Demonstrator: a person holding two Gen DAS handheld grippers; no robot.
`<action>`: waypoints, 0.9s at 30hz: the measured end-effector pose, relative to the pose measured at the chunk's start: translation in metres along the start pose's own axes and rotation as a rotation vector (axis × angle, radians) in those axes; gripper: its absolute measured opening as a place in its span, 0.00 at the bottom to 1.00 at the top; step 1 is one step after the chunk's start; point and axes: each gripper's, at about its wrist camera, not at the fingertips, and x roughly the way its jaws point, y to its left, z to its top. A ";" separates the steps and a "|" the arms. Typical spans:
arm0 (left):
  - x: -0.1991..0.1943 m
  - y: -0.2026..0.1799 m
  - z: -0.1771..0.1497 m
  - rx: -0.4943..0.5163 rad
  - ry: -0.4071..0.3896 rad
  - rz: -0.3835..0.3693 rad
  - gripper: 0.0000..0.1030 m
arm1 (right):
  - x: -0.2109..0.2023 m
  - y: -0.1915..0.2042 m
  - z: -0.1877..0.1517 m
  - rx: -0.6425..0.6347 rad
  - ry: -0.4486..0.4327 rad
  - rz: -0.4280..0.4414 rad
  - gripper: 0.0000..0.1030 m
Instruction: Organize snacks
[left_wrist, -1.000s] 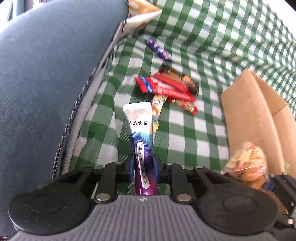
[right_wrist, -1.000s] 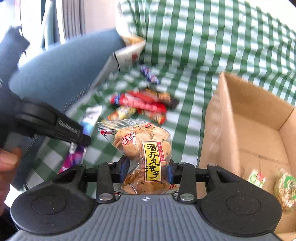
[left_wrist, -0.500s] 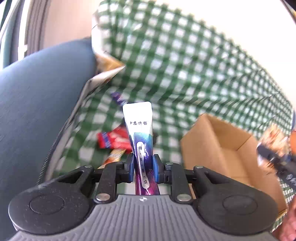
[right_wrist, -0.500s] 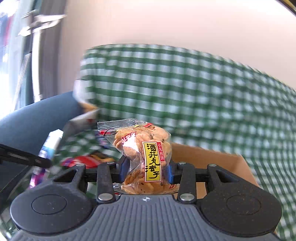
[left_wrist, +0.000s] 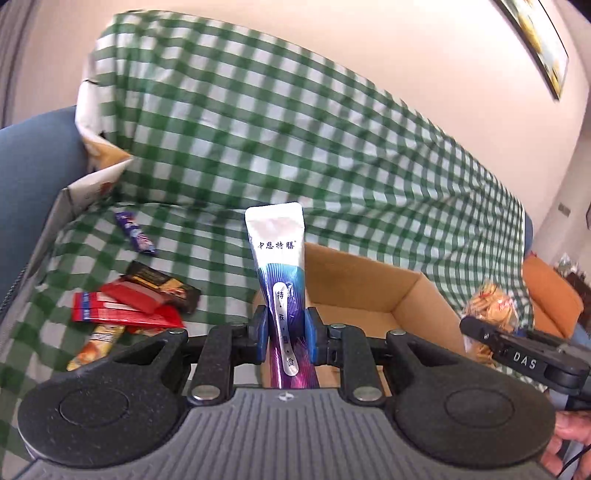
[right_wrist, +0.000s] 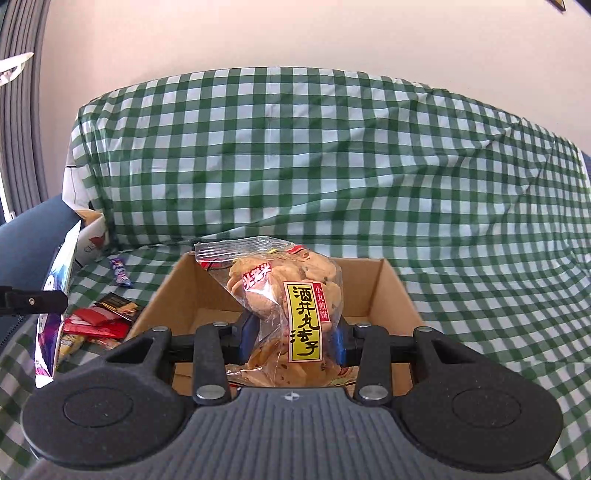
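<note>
My left gripper (left_wrist: 283, 330) is shut on a silver, blue and purple snack pouch (left_wrist: 279, 258), held upright above the left edge of the open cardboard box (left_wrist: 369, 284). My right gripper (right_wrist: 291, 338) is shut on a clear bag of rice crackers (right_wrist: 288, 295) with a yellow label, held over the near side of the box (right_wrist: 391, 291). The cracker bag also shows at the right in the left wrist view (left_wrist: 487, 306). The pouch shows at the left edge in the right wrist view (right_wrist: 53, 306).
A pile of red and dark snack packets (left_wrist: 129, 306) lies on the green checked cloth (left_wrist: 229, 147) left of the box, with a purple bar (left_wrist: 135, 232) beyond. A white chip bag (left_wrist: 96, 158) leans on the blue armrest (left_wrist: 33, 155). An orange cushion (left_wrist: 550, 291) sits far right.
Both grippers have risen and tilted up with their snacks. The right gripper has moved from the box's left to its near side. The left gripper has moved from the snack pile toward the box.
</note>
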 end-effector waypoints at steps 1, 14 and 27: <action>0.004 -0.004 -0.002 -0.005 0.002 -0.007 0.21 | 0.000 -0.002 0.000 -0.005 -0.002 -0.007 0.40; 0.033 -0.059 -0.018 0.005 0.009 -0.125 0.21 | -0.010 -0.033 -0.006 -0.011 -0.018 -0.068 0.40; 0.036 -0.067 -0.024 0.046 0.021 -0.148 0.21 | -0.005 -0.027 -0.005 0.008 -0.020 -0.090 0.40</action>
